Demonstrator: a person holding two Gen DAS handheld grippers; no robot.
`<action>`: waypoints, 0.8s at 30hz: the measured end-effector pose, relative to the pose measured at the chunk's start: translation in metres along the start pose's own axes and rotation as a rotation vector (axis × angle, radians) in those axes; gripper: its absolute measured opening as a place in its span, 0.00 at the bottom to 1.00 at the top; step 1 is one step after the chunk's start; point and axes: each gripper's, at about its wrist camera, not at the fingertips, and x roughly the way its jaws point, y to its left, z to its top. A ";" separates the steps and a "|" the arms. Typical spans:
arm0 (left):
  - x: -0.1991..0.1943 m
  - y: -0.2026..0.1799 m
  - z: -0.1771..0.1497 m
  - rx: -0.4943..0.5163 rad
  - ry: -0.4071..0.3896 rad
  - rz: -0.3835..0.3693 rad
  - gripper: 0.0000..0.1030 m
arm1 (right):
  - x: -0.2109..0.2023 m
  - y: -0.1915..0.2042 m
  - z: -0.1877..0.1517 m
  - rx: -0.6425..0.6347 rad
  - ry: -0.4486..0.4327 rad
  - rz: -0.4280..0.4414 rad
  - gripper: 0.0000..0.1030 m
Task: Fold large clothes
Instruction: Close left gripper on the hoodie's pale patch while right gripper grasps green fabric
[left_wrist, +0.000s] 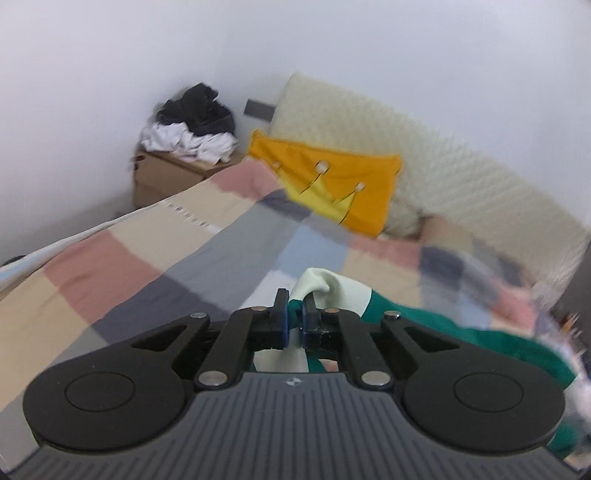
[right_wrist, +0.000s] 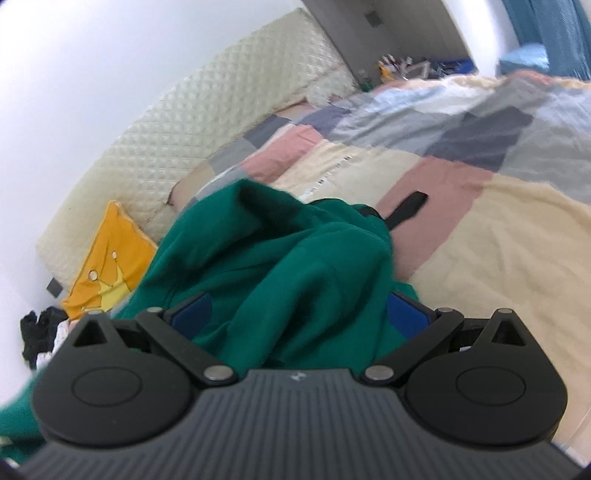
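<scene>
A home bedroom: a bed (left_wrist: 155, 266) under a patchwork-check cover with a quilted cream headboard (left_wrist: 424, 147), an orange crown cushion (left_wrist: 332, 184), a cardboard box (left_wrist: 170, 177) piled with clothes (left_wrist: 192, 125) (black and white) in the corner.

bed (left_wrist: 122, 266): what i see under everything; patchwork cover in pink, cream, grey, light blue and dark blue blocks, a few wrinkles.
headboard side: cream quilted pad (left_wrist: 424, 147) stands along the wall at the bed's far edge.
cushion: orange one with a yellow crown (left_wrist: 332, 184), on the cover, leaning on the quilted pad.
garment: green and cream sweatshirt (right_wrist: 280, 266) bunched on the cover, part of it lifted off.
strap: short black strip (right_wrist: 408, 208) flat on a pink patch, just beside the green cloth.
</scene>
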 end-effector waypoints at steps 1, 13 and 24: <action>0.006 0.003 -0.007 -0.001 0.012 0.017 0.07 | 0.003 -0.003 0.000 0.020 0.009 -0.001 1.00; 0.100 -0.004 -0.063 0.020 0.125 0.143 0.08 | 0.052 -0.019 -0.012 0.088 0.111 -0.072 0.96; 0.086 0.001 -0.065 -0.044 0.122 0.069 0.67 | 0.054 -0.008 -0.025 0.003 0.156 -0.072 0.33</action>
